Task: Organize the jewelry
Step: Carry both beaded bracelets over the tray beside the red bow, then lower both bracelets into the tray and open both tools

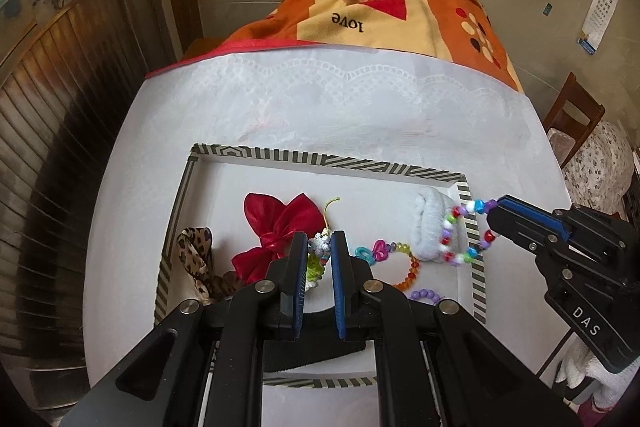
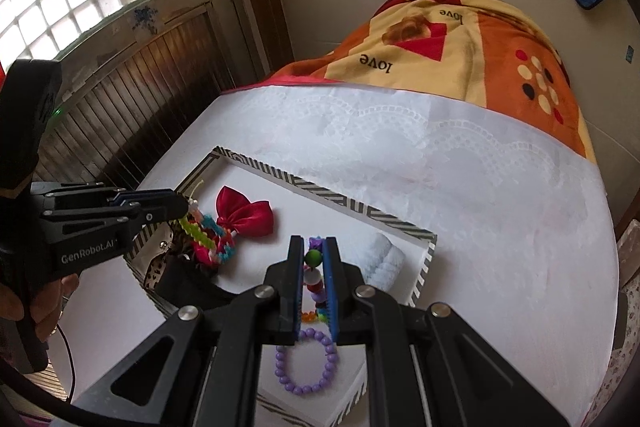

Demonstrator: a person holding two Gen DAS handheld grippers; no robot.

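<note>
A white tray with a striped rim (image 1: 320,159) (image 2: 320,197) lies on the table. My left gripper (image 1: 319,239) (image 2: 186,207) is shut on a spiky green, pink and white bracelet (image 1: 320,247) (image 2: 200,233) above the tray's left part. My right gripper (image 1: 494,223) (image 2: 313,243) is shut on a multicoloured bead bracelet (image 1: 448,227) (image 2: 313,259), which hangs over the tray's right rim. In the tray lie a red bow (image 1: 280,223) (image 2: 244,213), a white scrunchie (image 1: 426,227) (image 2: 384,257), a leopard-print band (image 1: 196,251) (image 2: 156,271), a purple bead bracelet (image 2: 308,367) and an orange bead string (image 1: 400,259).
A white lace cloth (image 1: 320,99) covers the table. Behind it rises a heap under an orange "love" blanket (image 1: 400,7). A wooden chair (image 1: 572,115) stands to the right, and slatted wooden panelling (image 2: 140,99) is on the left. A hand (image 2: 48,307) grips the left tool.
</note>
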